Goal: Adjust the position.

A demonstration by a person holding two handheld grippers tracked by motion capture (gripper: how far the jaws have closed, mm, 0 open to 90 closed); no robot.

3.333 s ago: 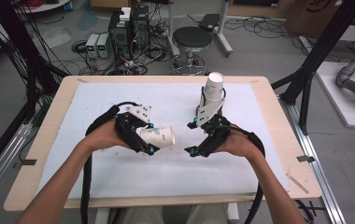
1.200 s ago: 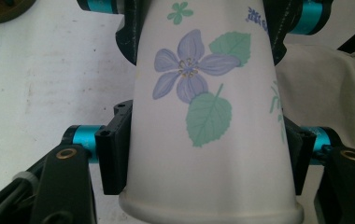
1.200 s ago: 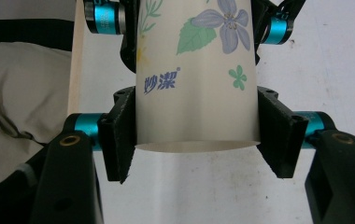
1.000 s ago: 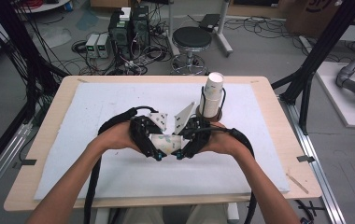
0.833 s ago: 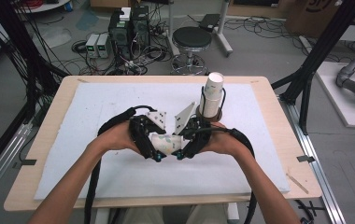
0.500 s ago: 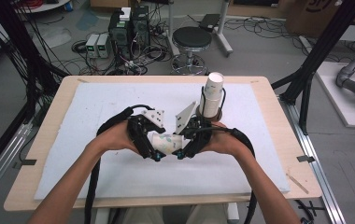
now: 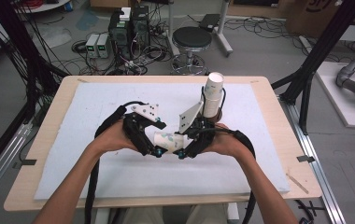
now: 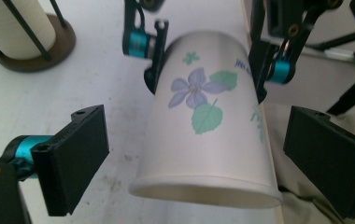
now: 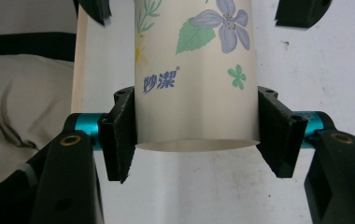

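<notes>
Right hand-held gripper (image 9: 196, 140) clamps cup (image 9: 199, 70) near its base; left hand-held gripper (image 8: 196, 154) jaws just opened, straddling the rim, not touching.

Matt paper cup (image 8: 203, 126); seemingly foam-like white mat (image 7: 96, 107); wooden table (image 7: 59, 100).

In the left gripper view, a paper cup (image 8: 203, 126) printed with a purple flower and green leaves fills the middle of the frame, its wide rim toward the bottom. The left gripper (image 8: 196, 163) has just been opening; its two black pads stand clear of the cup at lower left and lower right. At the top, the right gripper (image 8: 208, 65) clamps the cup's narrow end. A stack of cups (image 8: 14, 23) on a round brown base sits upper left.
</notes>
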